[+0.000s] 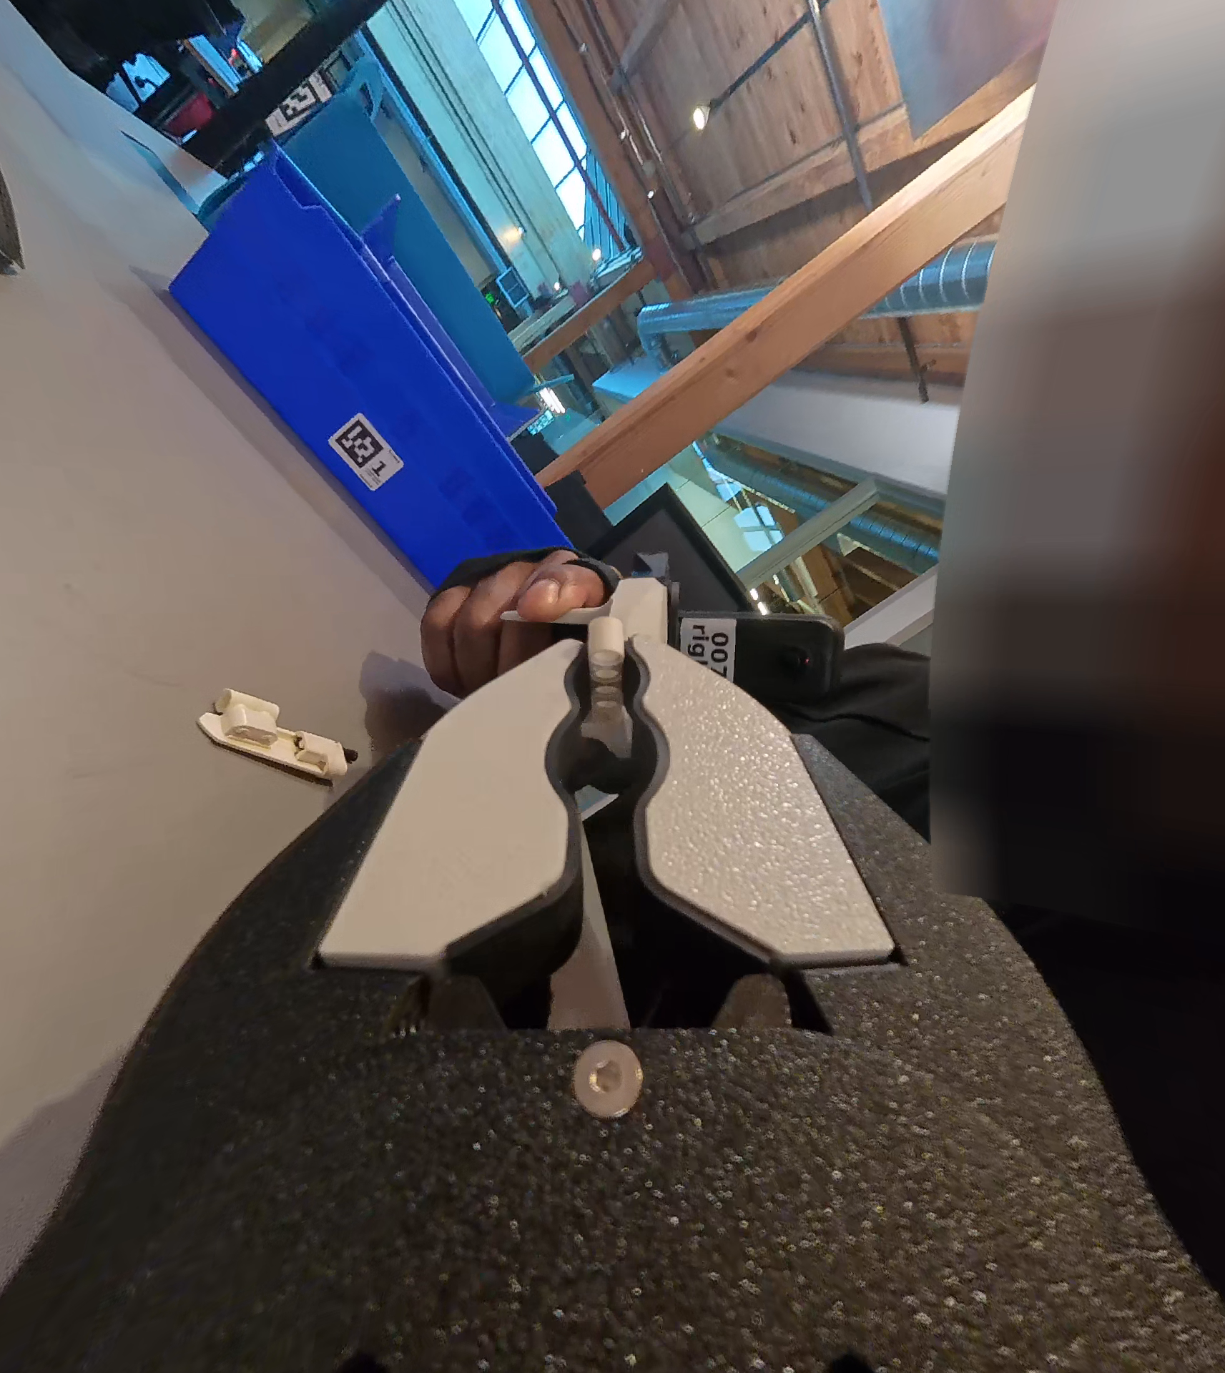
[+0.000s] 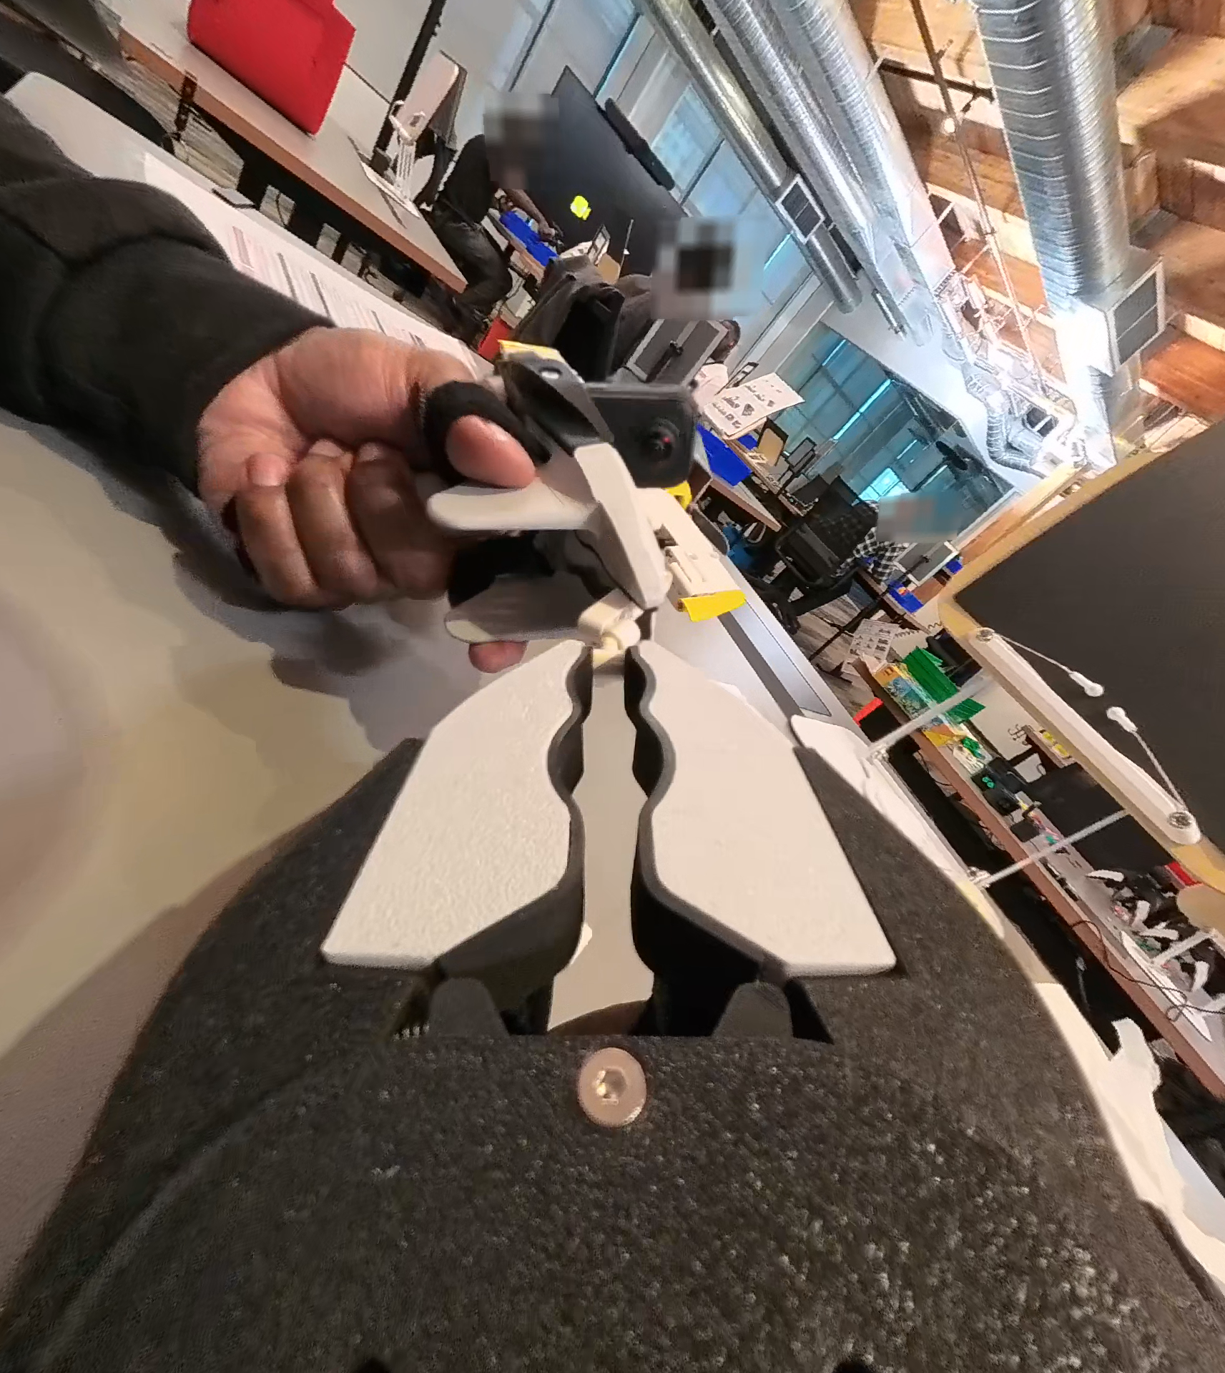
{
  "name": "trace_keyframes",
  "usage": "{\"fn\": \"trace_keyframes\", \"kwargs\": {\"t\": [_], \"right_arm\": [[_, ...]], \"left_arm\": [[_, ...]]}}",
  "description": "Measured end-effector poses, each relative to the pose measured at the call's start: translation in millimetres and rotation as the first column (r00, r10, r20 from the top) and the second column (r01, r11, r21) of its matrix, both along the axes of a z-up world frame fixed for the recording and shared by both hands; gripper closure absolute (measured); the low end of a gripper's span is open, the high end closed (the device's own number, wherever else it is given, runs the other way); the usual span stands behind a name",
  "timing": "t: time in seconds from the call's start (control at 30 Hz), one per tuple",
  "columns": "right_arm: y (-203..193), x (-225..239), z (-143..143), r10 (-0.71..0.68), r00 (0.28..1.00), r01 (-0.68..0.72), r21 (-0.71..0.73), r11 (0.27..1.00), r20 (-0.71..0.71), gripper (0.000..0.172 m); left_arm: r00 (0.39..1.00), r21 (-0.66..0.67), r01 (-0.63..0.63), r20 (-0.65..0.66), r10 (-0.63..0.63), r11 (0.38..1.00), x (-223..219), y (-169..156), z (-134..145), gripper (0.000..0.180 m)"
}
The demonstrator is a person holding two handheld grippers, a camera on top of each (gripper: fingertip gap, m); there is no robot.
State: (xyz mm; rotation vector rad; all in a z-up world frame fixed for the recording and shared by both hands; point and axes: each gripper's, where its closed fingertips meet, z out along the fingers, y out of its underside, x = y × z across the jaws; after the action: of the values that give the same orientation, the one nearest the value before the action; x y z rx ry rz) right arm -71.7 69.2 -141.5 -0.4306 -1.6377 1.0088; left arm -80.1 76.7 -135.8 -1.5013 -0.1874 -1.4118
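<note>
Left tongs (image 1: 605, 661): nearest of all, the grey fingers pressed close on a white plastic piece (image 1: 605, 646). It stands in the slot between them, its blunt end poking out at 12 o'clock.
Spare part (image 1: 271, 732): a flat white clip lying on the grey table (image 1: 111, 594) at 9 o'clock of those fingers, well apart and untouched.
Blue bin (image 1: 342, 356): stands on the table towards 11 o'clock, a square black-and-white marker on its side.
Right hand (image 1: 490, 624): just beyond the fingertips, gripping the other handle.
Right tongs (image 2: 609, 661): nearly together, the tips appearing to pinch the near end of the same white plastic piece at 12 o'clock. The contact is partly hidden. The left hand (image 2: 342, 483) and its tool sit at 11 o'clock.
Where the piece is: lifted off the table, bridging the two pairs of tips.
Handling: it looks light, stiff and smooth, so likely to slip or twist under a loose pinch. The thin middle with its row of holes looks like the weak spot.
Best hold: probably the thicker ends, squarely across the flat sides.
</note>
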Motion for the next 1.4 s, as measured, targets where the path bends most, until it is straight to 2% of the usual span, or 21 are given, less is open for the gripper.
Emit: {"fn": "trace_keyframes", "kwargs": {"t": [0.27,1.03,1.4], "right_arm": [[3.8,-3.5,0.2,-0.044,0.999,0.044,0.000,0.999,-0.010,0.164],[-2.7,-5.4,0.4,-0.044,0.999,0.044,0.003,0.999,-0.011,0.164],[-8.1,-6.7,-7.7,-0.021,0.999,0.020,0.019,1.000,0.025,0.164]], "left_arm": [[0.997,-0.005,-0.044,0.069,0.045,0.999,-4.1,5.7,0.0,0.173],[0.997,-0.030,-0.072,-0.006,0.071,0.997,2.9,10.4,-6.4,0.173],[0.996,-0.015,-0.071,0.051,0.072,0.997,0.9,10.3,-2.1,0.173]]}}
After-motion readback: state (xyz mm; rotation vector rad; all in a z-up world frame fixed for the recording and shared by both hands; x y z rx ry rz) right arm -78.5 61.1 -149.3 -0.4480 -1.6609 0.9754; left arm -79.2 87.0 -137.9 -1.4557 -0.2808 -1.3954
